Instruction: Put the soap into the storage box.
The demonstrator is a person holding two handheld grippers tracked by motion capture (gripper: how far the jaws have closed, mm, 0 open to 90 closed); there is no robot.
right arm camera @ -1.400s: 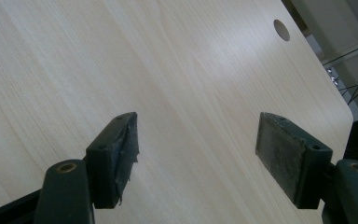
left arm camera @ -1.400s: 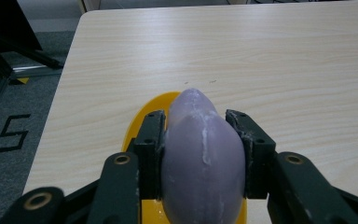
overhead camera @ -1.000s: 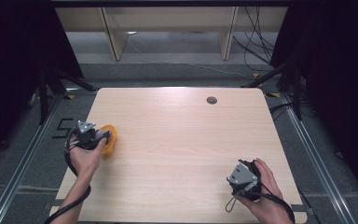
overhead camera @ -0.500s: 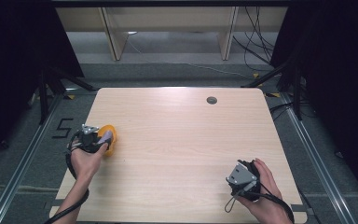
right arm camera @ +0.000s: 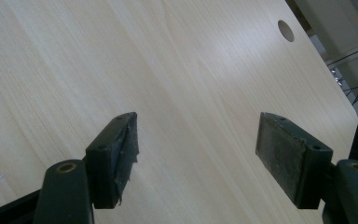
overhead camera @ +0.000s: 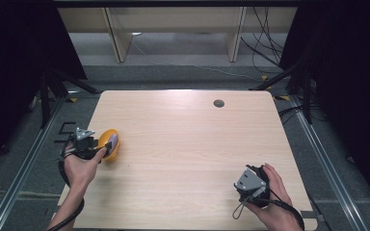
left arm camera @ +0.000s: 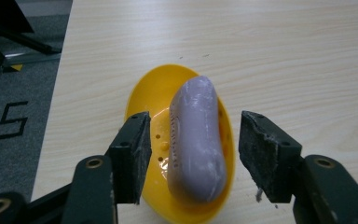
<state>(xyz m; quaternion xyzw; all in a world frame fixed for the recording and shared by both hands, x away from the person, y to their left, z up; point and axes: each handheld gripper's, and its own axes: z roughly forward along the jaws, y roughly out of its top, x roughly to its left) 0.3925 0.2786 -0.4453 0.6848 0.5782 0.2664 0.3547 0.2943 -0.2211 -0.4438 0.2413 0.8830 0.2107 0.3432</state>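
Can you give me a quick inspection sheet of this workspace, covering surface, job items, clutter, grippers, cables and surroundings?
Surface: light wooden table with a round hole near the far edge.
Job's things: purple soap bar lying in a yellow soap dish near the table's left edge.
Clutter: nothing seen.
Grippers: left gripper has just been opening, its jaws either side of the soap with gaps showing; right gripper open over bare wood.
Cables: one trails from each gripper; more lie on the floor at the far right.
Surroundings: grey floor, dark curtains at both sides, wooden legs beyond.
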